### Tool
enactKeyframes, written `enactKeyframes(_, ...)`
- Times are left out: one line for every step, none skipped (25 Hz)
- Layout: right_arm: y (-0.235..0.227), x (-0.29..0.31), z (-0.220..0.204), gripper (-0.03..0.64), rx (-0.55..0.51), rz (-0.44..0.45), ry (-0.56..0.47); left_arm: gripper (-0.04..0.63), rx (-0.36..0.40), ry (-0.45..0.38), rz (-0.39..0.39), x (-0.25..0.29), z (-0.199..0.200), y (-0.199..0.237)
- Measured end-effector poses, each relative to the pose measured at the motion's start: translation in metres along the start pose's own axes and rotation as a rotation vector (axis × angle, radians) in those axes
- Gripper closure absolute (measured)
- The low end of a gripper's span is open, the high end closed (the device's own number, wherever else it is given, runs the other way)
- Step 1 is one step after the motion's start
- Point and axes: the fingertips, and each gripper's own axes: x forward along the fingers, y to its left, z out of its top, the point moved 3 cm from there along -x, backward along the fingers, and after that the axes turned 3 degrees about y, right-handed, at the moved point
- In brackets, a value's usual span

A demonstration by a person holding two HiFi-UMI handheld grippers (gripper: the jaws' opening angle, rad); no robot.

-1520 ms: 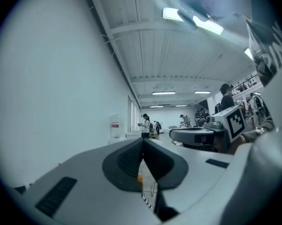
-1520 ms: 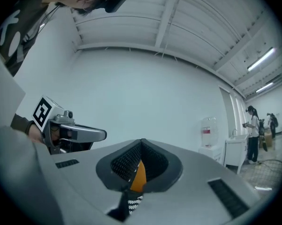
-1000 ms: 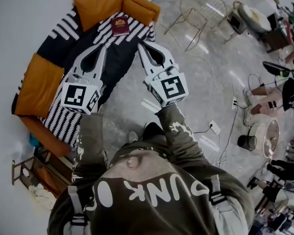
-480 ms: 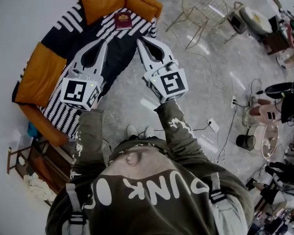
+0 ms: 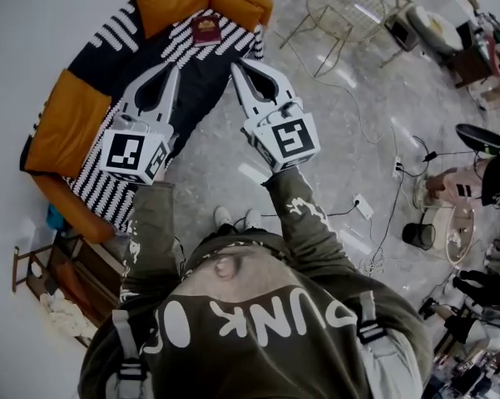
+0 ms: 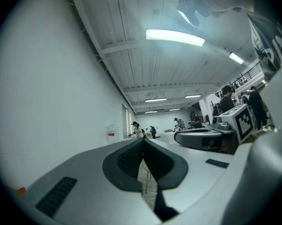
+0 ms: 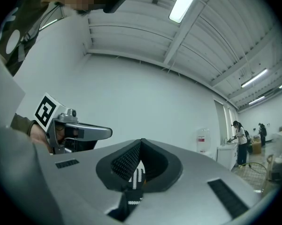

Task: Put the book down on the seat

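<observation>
Small maroon book [image 5: 205, 30] lying flat on black-and-white striped sofa seat [image 5: 125, 66].
Left gripper [image 5: 175, 66], right gripper [image 5: 235, 64]: jaws pressed together, empty, apart from book; placement looks done, best left undisturbed.

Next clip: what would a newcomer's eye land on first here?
The left gripper and right gripper, both white, shut and empty, are held up side by side in the middle of the head view. Just beyond their tips, a small dark red book lies on the striped seat, near the orange cushions at its far end.
</observation>
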Motion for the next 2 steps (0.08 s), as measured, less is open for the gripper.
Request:
enactKeyframes(-0.0006,-0.0034,-0.0006,0.607,-0.001,0.0,0.003,0.591,0.001,0.0,-0.001,-0.0005,0.0003,-0.0032)
enactKeyframes(-0.0011,-0.0069,-0.0014,0.607,-0.001,0.0,0.006,0.591,0.002,-0.001,-0.002,-0.0009,0.0005,-0.0065)
